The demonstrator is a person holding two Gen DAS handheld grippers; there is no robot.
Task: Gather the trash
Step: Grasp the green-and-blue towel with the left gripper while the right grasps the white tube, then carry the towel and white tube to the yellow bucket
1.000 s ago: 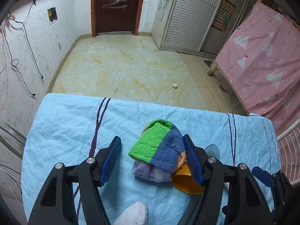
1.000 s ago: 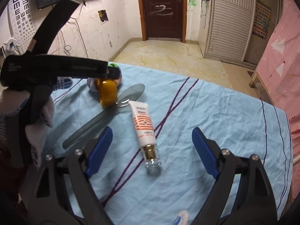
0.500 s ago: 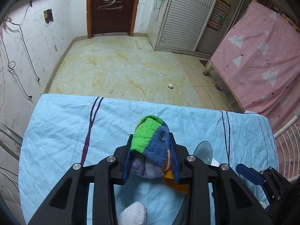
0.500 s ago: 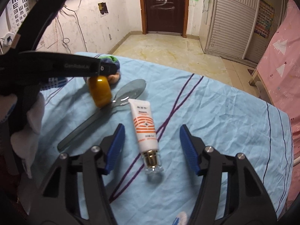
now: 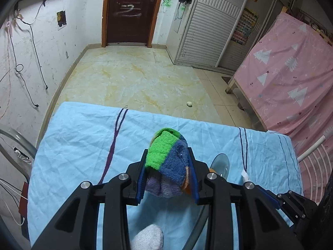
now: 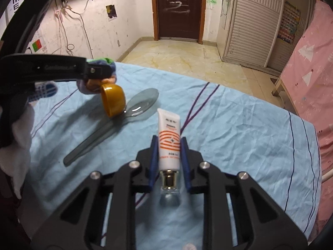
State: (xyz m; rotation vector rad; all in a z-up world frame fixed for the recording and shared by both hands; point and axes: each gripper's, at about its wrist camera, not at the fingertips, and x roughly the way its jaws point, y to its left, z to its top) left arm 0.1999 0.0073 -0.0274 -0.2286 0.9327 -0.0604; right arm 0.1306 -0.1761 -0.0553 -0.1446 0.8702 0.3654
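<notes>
The far left corner and left edge of the blue-sheeted table (image 5: 79, 145) lie bare, so a gripper could pass there freely. Toward the middle, a long translucent grey plastic spoon (image 6: 116, 125) lies slantwise, with a yellow plastic cap (image 6: 113, 100) hanging just above its bowl. The white tube with orange stripes (image 6: 169, 141) lies just right of the spoon. Beyond it, the right half of the table up to the far edge is open cloth.

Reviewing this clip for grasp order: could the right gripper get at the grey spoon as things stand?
Probably not: the right gripper is shut on the tube, and the yellow cup overlaps the spoon's bowl.
</notes>
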